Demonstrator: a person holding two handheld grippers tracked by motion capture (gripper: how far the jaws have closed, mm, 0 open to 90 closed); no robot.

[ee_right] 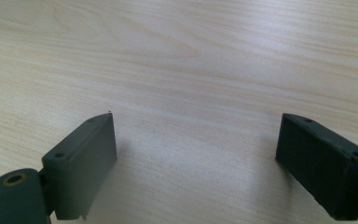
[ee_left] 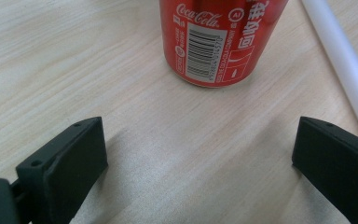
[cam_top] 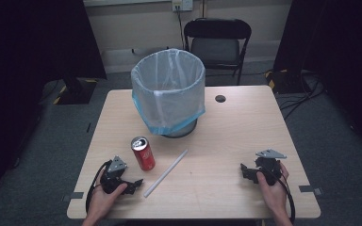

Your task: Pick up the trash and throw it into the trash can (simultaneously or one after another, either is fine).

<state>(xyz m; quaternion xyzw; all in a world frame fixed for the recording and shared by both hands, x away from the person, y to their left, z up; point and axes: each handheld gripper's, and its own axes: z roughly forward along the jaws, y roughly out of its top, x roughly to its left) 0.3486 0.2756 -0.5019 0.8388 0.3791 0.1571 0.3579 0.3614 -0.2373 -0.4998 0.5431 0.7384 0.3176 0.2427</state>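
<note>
A red cola can (cam_top: 143,153) stands upright on the wooden table (cam_top: 235,132), left of centre. In the left gripper view the can (ee_left: 219,42) rises just ahead of the jaws, barcode facing me. Beside it a long white tube (cam_top: 166,173) lies slanted on the table; the same tube (ee_left: 342,65) runs along the right edge of the left gripper view. My left gripper (cam_top: 124,178) (ee_left: 199,140) rests near the front left edge, open, nothing between its jaws. My right gripper (cam_top: 254,165) (ee_right: 196,135) sits at the front right, open over bare wood.
A round bin (cam_top: 168,92) lined with a clear plastic bag stands at the table's middle back. A small dark hole (cam_top: 220,98) sits in the tabletop to its right. A black chair (cam_top: 217,42) stands behind the table.
</note>
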